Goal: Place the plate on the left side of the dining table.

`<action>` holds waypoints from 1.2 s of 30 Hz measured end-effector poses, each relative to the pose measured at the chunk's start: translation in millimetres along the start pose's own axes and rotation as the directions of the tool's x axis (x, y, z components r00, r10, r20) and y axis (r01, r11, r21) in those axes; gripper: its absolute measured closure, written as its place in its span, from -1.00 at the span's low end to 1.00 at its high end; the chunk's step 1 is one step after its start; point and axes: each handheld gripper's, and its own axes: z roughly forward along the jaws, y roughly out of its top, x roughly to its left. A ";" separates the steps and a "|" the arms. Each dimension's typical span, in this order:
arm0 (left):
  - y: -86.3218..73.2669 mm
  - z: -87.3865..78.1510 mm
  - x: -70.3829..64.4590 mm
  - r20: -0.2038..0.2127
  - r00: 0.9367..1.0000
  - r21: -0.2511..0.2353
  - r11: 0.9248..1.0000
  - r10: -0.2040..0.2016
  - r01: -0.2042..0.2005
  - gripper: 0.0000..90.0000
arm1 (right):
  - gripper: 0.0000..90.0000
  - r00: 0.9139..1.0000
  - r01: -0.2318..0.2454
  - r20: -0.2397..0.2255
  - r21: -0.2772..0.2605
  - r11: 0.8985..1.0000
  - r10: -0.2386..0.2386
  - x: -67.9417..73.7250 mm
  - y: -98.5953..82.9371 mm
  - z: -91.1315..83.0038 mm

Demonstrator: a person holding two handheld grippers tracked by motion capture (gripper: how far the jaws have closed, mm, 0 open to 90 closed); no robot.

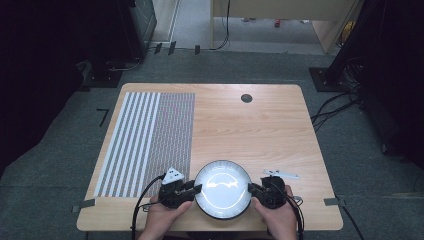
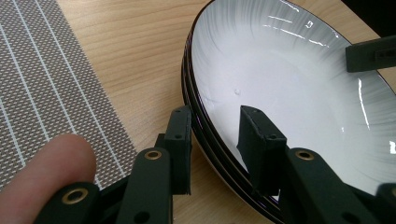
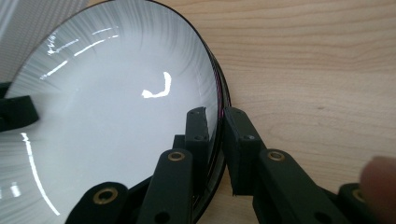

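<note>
Now, plate point(image 1: 222, 189): white with a dark rim, round (so no long axis), open side up, flat on the wooden table point(image 1: 260, 125) at its near edge.
Left gripper point(image 2: 215, 140): at the plate's left rim, jaws apart astride it, one inside, one outside.
Right gripper point(image 3: 212, 135): at the opposite rim, jaws closed tight on it.
Striped mat point(image 1: 145, 142): left of the plate, apart.
White strip point(image 1: 281, 174): just beyond the right gripper.
</note>
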 end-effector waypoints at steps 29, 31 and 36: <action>6.8 -9.8 3.6 0.038 0.997 -0.030 0.997 -0.063 0.064 0.44 | 0.89 0.962 -0.194 -0.213 -0.103 0.975 0.169 -28.5 -4.0 12.2; 6.6 -9.4 3.9 0.037 0.997 -0.026 0.998 -0.064 0.065 0.45 | 0.89 0.962 -0.197 -0.215 -0.105 0.975 0.171 -28.7 -4.1 12.1; 5.8 -8.4 5.1 0.008 0.997 -0.023 0.997 -0.073 0.073 0.50 | 0.89 0.968 -0.170 -0.208 -0.120 0.978 0.143 -23.5 -5.2 12.7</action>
